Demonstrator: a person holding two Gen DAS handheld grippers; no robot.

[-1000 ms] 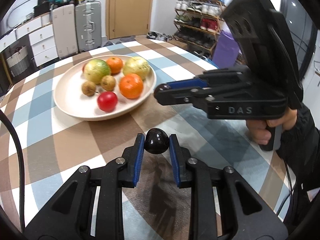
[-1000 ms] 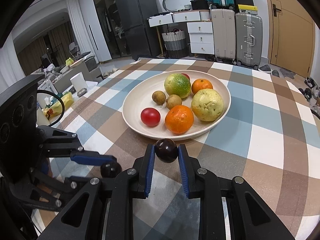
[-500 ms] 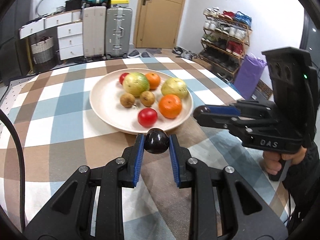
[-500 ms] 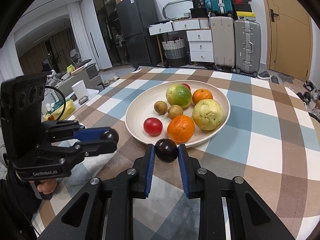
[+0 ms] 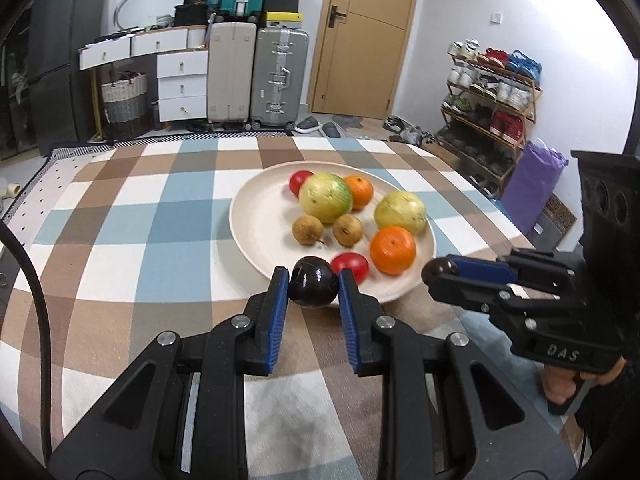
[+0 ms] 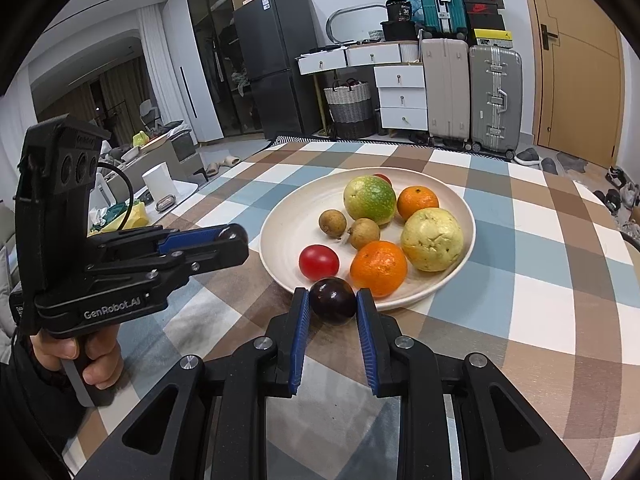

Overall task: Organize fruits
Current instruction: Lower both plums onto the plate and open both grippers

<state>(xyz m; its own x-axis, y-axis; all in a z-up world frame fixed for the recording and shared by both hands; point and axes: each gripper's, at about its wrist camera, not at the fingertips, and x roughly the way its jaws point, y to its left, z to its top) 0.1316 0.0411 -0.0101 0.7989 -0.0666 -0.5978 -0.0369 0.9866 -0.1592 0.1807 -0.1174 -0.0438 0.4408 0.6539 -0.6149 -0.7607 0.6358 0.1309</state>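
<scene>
Both claws, left claw (image 5: 313, 288) and right claw (image 6: 332, 301), pinch dark plums (image 5: 313, 286) beside plate (image 5: 252, 216).

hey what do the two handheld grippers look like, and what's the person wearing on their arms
Both are black plastic pistol-grip tools with two long fingers lined with ribbed blue pads. The right gripper reads "DAS" on its side; the left gripper reads "GenRobot.AI" and trails a black cable. Each carries an upright black block with round holes. Dark sleeves cover the wrists.

Checked tablecloth (image 5: 168, 240) covers the table. Behind it stand two suitcases (image 5: 256, 76), white drawers (image 5: 182, 84), a basket (image 5: 124, 104) and a wooden door (image 5: 360, 36). Shoe rack (image 5: 492, 92) at right, black fridge (image 6: 272, 64) further left
</scene>
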